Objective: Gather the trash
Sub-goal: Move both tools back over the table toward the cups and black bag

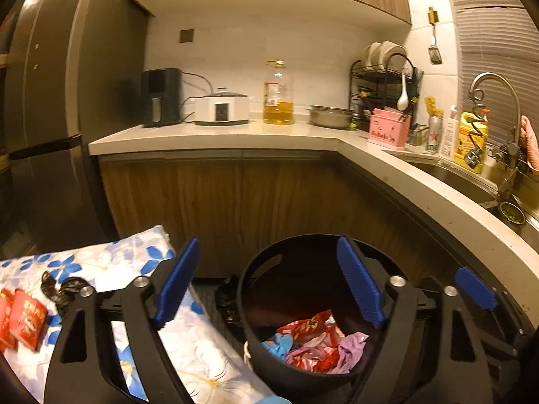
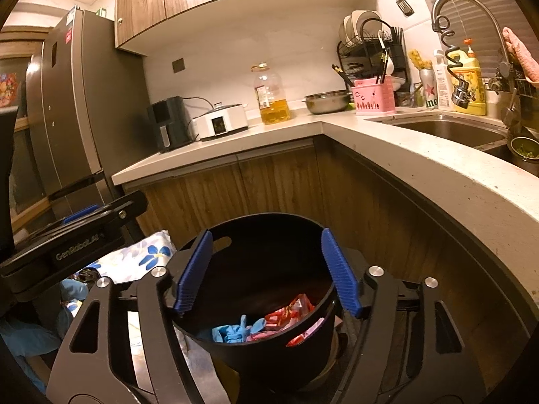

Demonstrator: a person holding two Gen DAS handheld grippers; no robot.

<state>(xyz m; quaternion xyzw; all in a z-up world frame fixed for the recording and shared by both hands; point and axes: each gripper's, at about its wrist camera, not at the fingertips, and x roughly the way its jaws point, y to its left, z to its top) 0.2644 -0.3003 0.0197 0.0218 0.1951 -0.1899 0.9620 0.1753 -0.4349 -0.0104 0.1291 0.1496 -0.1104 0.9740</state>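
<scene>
A round black bin (image 1: pixel 251 289) stands on the floor by the counter corner, and in it lies trash (image 1: pixel 313 340): red wrappers, a blue glove, pink and purple scraps. My left gripper (image 1: pixel 269 284) hovers open over the bin's left rim with nothing between its blue pads. My right gripper (image 2: pixel 267 272) hangs open above the bin (image 2: pixel 269 360) and its trash (image 2: pixel 269 323), and it too holds nothing. On the floral cloth (image 1: pixel 188 336) to the left lie red packets (image 1: pixel 27 320) and a black crumpled piece (image 1: pixel 64 293).
An L-shaped counter (image 1: pixel 421 188) curves around the bin's right side, with wooden cabinet doors (image 1: pixel 219 208) behind. A fridge (image 1: pixel 43 118) stands at the left. The counter carries an oil bottle (image 1: pixel 278 94), appliances, a dish rack and a sink (image 2: pixel 448 128). A blue-gloved hand (image 2: pixel 74 289) is at lower left.
</scene>
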